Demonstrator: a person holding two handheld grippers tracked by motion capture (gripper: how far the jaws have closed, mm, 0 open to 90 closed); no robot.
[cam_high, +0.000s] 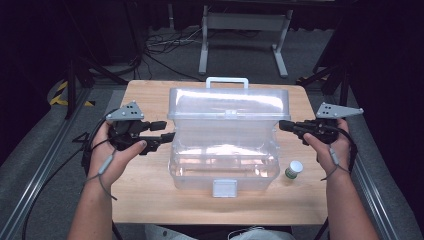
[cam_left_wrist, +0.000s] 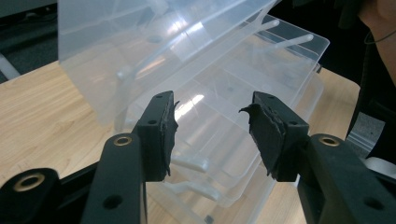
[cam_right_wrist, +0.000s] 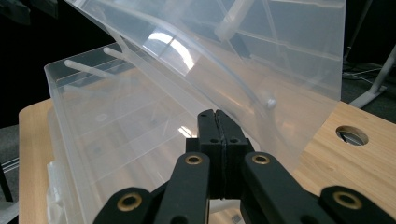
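Observation:
A clear plastic storage box (cam_high: 200, 176) stands mid-table with its lid (cam_high: 230, 104) raised and leaning back. The white latch (cam_high: 224, 187) faces the person. My left gripper (cam_high: 167, 131) is held at the box's left side, open, with nothing between the jaws; in its own view the left gripper (cam_left_wrist: 210, 109) points at the box's inner tray (cam_left_wrist: 219, 88). The right gripper (cam_high: 281, 124) is at the lid's right edge, shut. In its own view the right gripper (cam_right_wrist: 216, 113) has its tips up against the lid (cam_right_wrist: 261, 56); nothing shows between the pads.
A small green bottle with a white cap (cam_high: 293, 169) stands on the wooden table (cam_high: 150, 192) right of the box. The table has a round hole (cam_right_wrist: 351, 135) near its far right corner. Cables and a white frame (cam_high: 244, 22) are on the floor beyond.

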